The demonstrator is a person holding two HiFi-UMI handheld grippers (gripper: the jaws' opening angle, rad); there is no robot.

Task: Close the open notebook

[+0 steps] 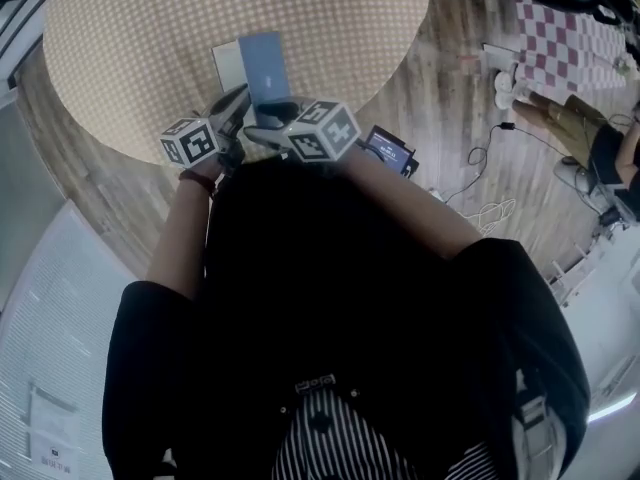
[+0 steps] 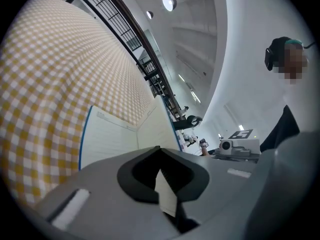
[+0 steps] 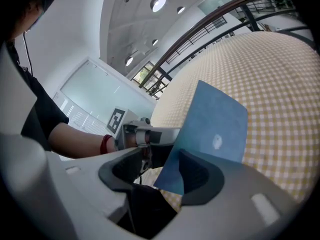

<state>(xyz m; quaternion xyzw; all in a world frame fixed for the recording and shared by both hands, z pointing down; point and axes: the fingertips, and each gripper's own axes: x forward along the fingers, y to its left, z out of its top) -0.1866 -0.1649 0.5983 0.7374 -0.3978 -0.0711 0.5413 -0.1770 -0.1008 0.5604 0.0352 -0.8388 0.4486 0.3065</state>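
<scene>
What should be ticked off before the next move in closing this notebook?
1. Blue cover lifted off the checked table: ok, it stands tilted up.
2. Cover between the right tool's jaws: ok, though the jaws stand apart and do not pinch it.
3. Left tool gripping: ok, its jaws meet on a white sheet.
4. Flat page lying smooth on the table: ok.
5. Nothing lying on the open pages: ok, as far as they show.
6. Left tool clear of the cover's path down: cannot tell.
</scene>
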